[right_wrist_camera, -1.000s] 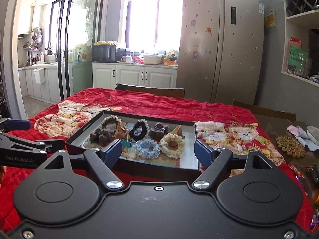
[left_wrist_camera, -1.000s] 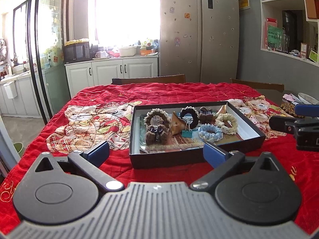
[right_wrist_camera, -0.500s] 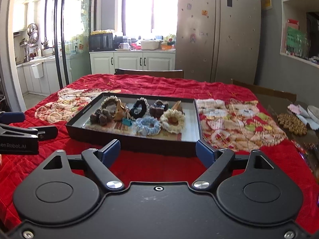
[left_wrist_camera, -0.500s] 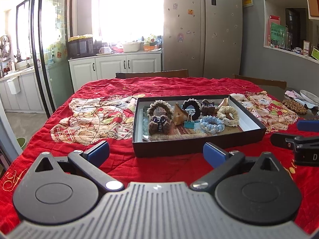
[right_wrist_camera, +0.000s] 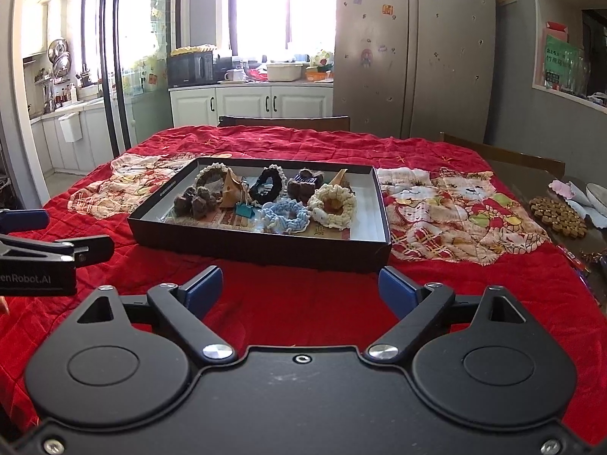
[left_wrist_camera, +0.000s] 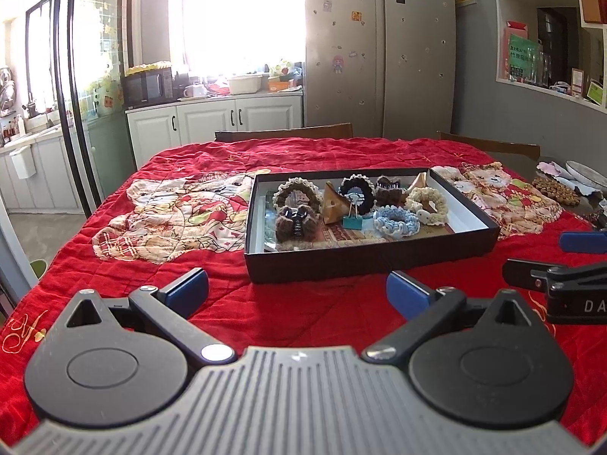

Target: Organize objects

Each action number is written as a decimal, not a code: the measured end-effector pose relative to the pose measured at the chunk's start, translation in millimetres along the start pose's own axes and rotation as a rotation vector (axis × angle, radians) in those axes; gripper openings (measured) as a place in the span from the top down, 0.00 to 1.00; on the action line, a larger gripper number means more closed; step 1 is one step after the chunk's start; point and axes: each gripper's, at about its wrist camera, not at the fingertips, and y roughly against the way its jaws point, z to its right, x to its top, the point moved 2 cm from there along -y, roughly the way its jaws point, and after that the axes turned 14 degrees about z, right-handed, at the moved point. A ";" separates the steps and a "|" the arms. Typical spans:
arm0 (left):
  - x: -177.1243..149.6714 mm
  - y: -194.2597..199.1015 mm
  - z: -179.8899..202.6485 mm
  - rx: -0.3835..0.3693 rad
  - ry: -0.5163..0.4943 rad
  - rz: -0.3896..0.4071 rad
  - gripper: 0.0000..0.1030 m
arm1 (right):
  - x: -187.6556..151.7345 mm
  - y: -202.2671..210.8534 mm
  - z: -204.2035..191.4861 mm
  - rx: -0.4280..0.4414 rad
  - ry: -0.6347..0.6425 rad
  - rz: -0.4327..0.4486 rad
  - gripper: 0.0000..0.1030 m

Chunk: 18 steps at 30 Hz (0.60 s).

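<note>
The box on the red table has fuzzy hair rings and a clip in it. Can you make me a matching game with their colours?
Things:
1. scrunchie nearest the box's right end
2. scrunchie just left of it
3. binder clip
4. back-row scrunchie with pale trim

Colours:
A. teal
B. black
C. cream
D. light blue

Pairs: 1-C, 2-D, 3-A, 4-B

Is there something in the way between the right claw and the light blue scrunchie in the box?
Only the box's near wall stands between the open right claw and the light blue scrunchie. The red cloth before the box is bare, so the claw would likely have to go over that wall.
</note>
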 end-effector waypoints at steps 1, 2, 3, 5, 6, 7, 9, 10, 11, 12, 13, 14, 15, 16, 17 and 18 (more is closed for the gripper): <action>-0.2 0.3 0.8 -0.002 -0.002 0.000 0.00 | -0.1 0.1 0.2 -0.001 -0.001 -0.001 0.13; -0.3 0.7 1.4 -0.003 -0.003 0.002 0.00 | -0.3 0.2 0.6 -0.002 -0.003 -0.001 0.13; -0.2 1.2 1.9 -0.005 -0.003 0.005 0.00 | -0.4 0.3 0.8 -0.004 -0.005 -0.002 0.13; -0.1 1.7 2.3 -0.010 -0.002 0.006 0.00 | -0.8 0.2 1.5 -0.005 -0.006 -0.004 0.13; 0.0 1.7 2.6 -0.011 0.000 0.006 0.00 | -1.0 0.2 1.6 -0.006 -0.008 -0.004 0.13; 0.2 1.6 2.4 -0.013 0.003 0.005 0.00 | -1.2 0.0 1.7 -0.005 -0.008 -0.005 0.13; 0.2 1.1 2.1 -0.016 0.007 -0.002 0.00 | -1.5 -0.1 1.2 -0.003 -0.007 -0.007 0.13; 0.3 0.8 2.1 -0.019 0.010 -0.004 0.00 | -1.2 -0.5 1.2 -0.003 -0.006 -0.007 0.13; 0.0 0.7 1.9 -0.018 0.012 -0.005 0.00 | -1.3 -0.3 1.1 -0.002 -0.007 -0.008 0.13; -0.1 0.7 1.9 -0.017 0.013 -0.004 0.00 | -1.7 -0.5 1.0 -0.001 -0.007 -0.009 0.12; -0.2 1.1 2.2 -0.015 0.012 -0.003 0.00 | -2.0 -0.8 1.1 -0.002 -0.008 -0.010 0.12; -0.3 1.2 2.5 -0.014 0.011 -0.004 0.00 | -2.4 -1.0 1.3 -0.003 -0.009 -0.012 0.12; -0.5 1.6 2.6 -0.014 0.010 -0.005 0.00 | -2.7 -1.3 1.2 -0.003 -0.009 -0.013 0.12; -0.7 1.7 2.7 -0.013 0.010 -0.006 0.00 | -3.0 -1.4 1.0 -0.003 -0.009 -0.014 0.12; -0.9 1.8 2.9 -0.013 0.009 -0.008 0.00 | -3.6 -1.6 0.5 -0.003 -0.008 -0.015 0.12; -1.0 2.0 3.6 -0.013 0.005 -0.009 0.00 | -3.5 -1.6 0.6 -0.003 -0.008 -0.015 0.12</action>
